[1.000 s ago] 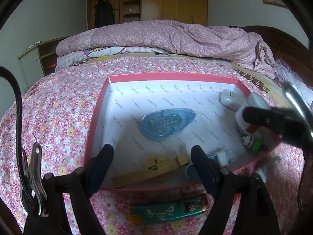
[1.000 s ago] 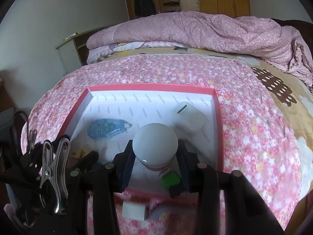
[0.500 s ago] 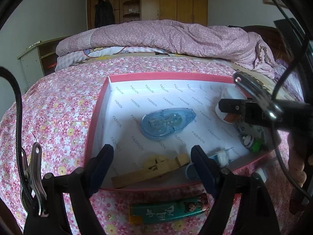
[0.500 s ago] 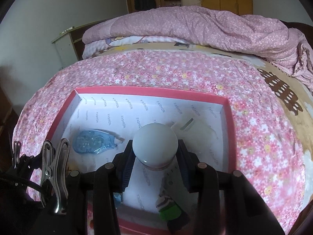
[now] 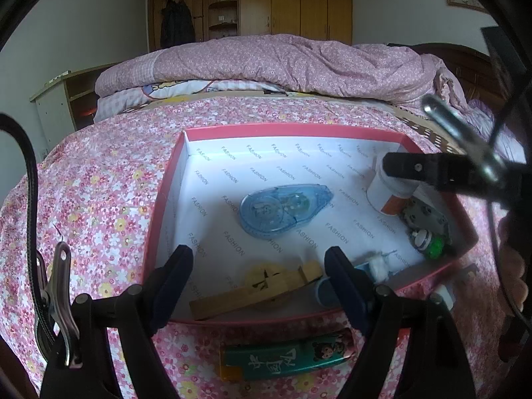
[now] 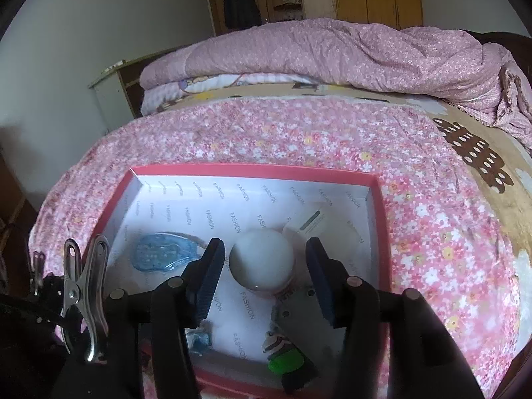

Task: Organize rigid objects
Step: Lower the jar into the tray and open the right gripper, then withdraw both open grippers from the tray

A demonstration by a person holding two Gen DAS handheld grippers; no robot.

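A red box (image 5: 159, 206) with a white printed lining lies on the floral bed. In it are a blue correction-tape dispenser (image 5: 282, 207), a wooden clip (image 5: 252, 291), a green-tipped grey piece (image 5: 429, 232) and a white jar with an orange band (image 5: 387, 191). My right gripper (image 6: 262, 272) is open, its fingers either side of the white jar (image 6: 262, 261), which stands in the box (image 6: 379, 232). My left gripper (image 5: 259, 286) is open and empty over the box's near edge. A green lighter (image 5: 286, 355) lies on the bed below it.
A white adapter (image 6: 312, 222) lies in the box's far right corner. A folded pink quilt (image 5: 299, 63) lies across the far end of the bed. A wooden wardrobe (image 5: 266, 3) and a bedside cabinet (image 5: 63, 99) stand behind.
My right gripper carried the white jar forward into the box, set it down and opened. My left gripper has not moved.
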